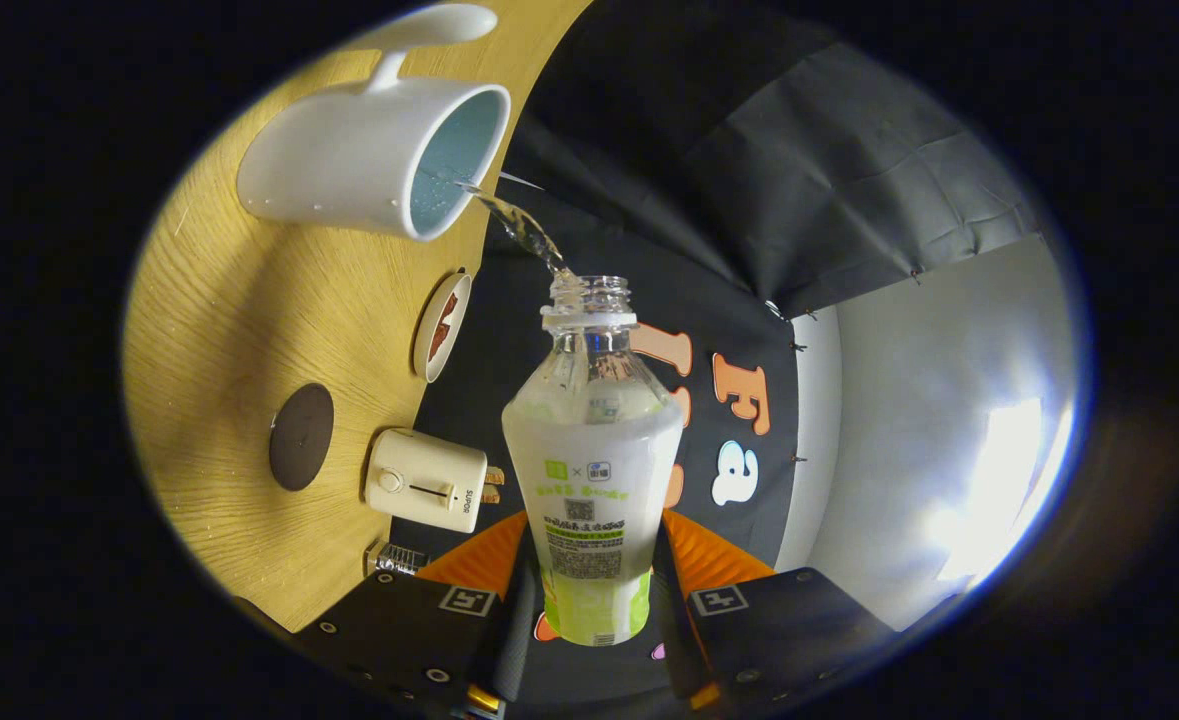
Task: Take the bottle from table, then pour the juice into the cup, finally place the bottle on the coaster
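Bottle (593, 470), clamped between both fingers (509, 600), lies tipped, mouth pouring toward the cup (374, 160)

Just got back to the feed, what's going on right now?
The pour is under way. The hand-held gripper is shut on the bottle, uncapped and tipped over, and a thin stream runs from its mouth into the white cup on the wooden table. The dark round coaster sits bare beside a small white toaster, so placing the bottle comes next.
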The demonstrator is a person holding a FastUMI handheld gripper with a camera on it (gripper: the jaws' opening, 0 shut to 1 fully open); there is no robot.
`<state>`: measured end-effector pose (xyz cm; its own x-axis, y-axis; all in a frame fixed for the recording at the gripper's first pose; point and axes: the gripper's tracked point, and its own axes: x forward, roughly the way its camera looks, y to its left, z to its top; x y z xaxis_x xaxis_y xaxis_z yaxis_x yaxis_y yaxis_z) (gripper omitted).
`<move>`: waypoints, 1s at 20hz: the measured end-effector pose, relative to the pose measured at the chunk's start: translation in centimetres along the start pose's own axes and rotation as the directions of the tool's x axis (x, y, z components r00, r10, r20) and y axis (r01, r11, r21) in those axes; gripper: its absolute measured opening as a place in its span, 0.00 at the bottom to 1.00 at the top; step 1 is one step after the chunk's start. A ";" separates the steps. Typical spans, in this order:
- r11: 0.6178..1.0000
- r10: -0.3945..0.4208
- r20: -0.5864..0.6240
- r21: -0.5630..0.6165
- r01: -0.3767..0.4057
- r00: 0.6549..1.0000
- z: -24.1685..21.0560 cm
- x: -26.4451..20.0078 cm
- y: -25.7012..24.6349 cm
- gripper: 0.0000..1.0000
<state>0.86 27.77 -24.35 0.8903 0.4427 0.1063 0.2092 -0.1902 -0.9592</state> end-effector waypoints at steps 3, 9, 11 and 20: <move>1.000 -0.010 0.019 -0.029 0.010 1.000 0.2 0.0 -0.2 0.56; 0.995 -0.032 0.067 -0.095 0.038 0.997 0.7 0.6 -0.9 0.56; 0.992 -0.042 0.080 -0.114 0.051 0.996 1.1 1.0 -1.5 0.56; 0.978 -0.048 0.148 -0.192 0.076 0.988 2.4 0.7 -2.7 0.56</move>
<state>-0.06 30.70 -22.34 0.8097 0.5760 0.1121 0.3499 -0.3206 -0.8802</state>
